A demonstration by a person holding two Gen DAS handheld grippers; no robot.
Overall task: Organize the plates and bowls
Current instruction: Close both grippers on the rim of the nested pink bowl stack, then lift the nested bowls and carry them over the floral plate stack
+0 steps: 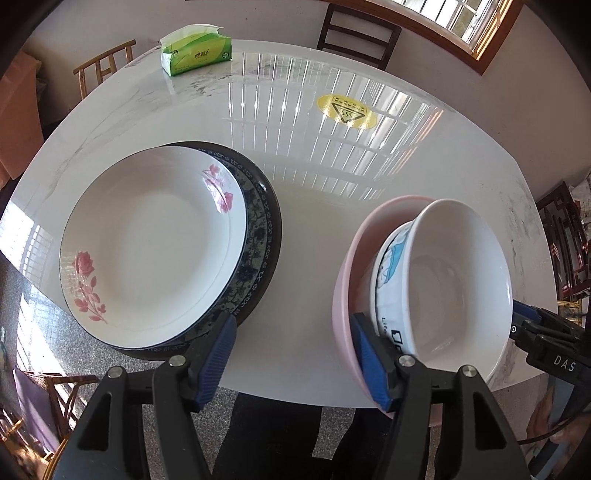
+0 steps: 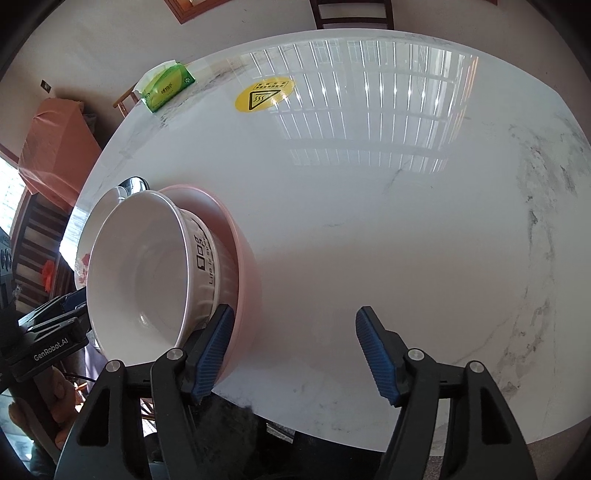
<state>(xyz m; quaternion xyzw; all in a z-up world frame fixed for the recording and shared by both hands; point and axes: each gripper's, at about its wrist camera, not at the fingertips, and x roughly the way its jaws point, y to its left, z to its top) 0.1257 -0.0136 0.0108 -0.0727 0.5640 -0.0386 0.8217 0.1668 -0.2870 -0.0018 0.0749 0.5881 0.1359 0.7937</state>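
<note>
Both tools [image 1: 293, 358] [image 2: 295, 354] open and empty, bowl stack [image 1: 443, 280] at table edge [image 1: 295, 400], plates [image 1: 155, 236] alongside

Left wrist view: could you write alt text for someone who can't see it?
On a glossy white table, a rose-patterned white plate sits stacked on a dark patterned plate, beside a white bowl nested in a pink bowl. The open left claw hovers between both stacks.

Glossy marble table [image 1: 332, 177]; barred window [image 1: 458, 22]; dark chair [image 1: 358, 33]; speckled floor [image 1: 44, 332].
</note>
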